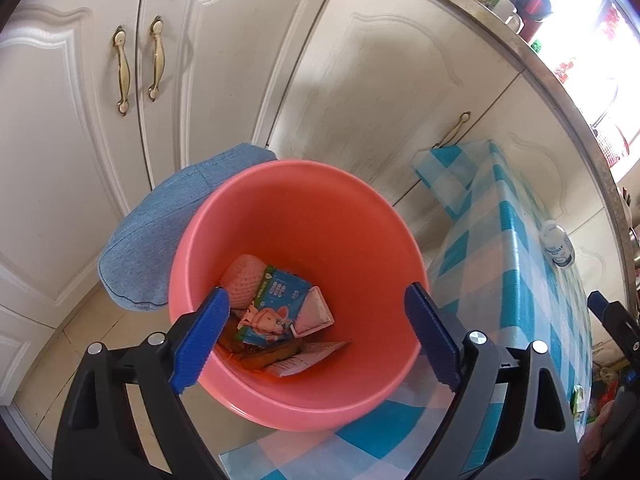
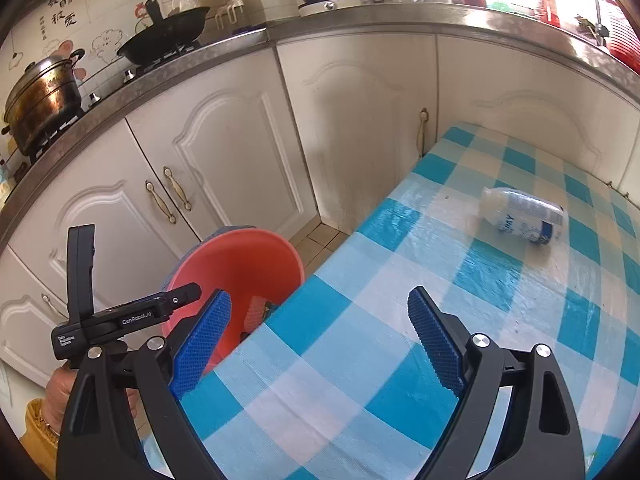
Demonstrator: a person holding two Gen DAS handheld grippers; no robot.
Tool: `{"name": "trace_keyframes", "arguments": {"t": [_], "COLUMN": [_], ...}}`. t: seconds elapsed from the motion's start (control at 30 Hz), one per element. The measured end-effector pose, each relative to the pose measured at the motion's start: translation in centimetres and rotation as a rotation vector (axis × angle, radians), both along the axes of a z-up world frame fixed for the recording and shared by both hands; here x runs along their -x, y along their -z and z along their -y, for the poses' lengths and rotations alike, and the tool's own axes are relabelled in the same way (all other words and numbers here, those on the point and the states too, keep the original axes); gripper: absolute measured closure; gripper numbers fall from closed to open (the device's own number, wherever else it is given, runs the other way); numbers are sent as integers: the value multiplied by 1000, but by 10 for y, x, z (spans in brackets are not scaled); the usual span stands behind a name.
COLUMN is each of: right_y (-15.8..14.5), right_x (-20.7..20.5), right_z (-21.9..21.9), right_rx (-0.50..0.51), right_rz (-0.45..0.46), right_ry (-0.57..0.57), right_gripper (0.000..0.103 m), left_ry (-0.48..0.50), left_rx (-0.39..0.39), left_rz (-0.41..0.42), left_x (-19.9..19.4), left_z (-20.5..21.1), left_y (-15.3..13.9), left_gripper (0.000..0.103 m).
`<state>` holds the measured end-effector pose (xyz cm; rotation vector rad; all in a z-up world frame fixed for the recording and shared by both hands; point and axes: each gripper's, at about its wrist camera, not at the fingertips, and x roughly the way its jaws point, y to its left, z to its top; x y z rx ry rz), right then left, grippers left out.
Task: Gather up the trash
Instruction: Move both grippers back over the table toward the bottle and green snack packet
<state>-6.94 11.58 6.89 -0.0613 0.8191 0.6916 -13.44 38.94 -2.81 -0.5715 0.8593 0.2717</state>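
With both sets of fingers spread and empty, nearest: left gripper [image 1: 316, 338] over the pink bin [image 1: 192, 240], cartons [image 1: 276, 308] and wrappers already inside. Right gripper [image 2: 320, 340] above the checked bench [image 2: 360, 360]. Farther, at one o'clock: one white bottle [image 2: 522, 216] lying there, seemingly last to collect.

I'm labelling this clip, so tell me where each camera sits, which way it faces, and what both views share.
Left wrist: on the left gripper, looking steeply down into the pink bin of trash; its open blue fingers show.
Right wrist: on the right gripper, looking across the checked tablecloth to a lying bottle and cabinets; open fingers and a hand show.
Shared: bin, tablecloth, bottle, cabinets.
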Motion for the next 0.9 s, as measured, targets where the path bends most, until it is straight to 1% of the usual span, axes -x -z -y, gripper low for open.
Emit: {"name": "trace_keyframes", "arguments": {"t": [0.2,0.4,0.73,0.9], "right_y": [4,10,10,11], "right_x": [11,19,32,39], "right_z": [20,45,100,126], "right_rx": [-14,-22,-47,-51], "right_rz": [2,-5,15,18], "right_ry": [32,79,187,208], "right_gripper": [14,13,13,13], "left_ry": [33,87,206,267], "left_rx": [-9,-33,-77,-93], "left_rz": [20,33,40,36], "left_x": [-2,-5,-12,-12], "left_z": [14,38,90,117], "left_y": [-14,-26,-45,-51], "left_gripper": [13,13,13,13]}}
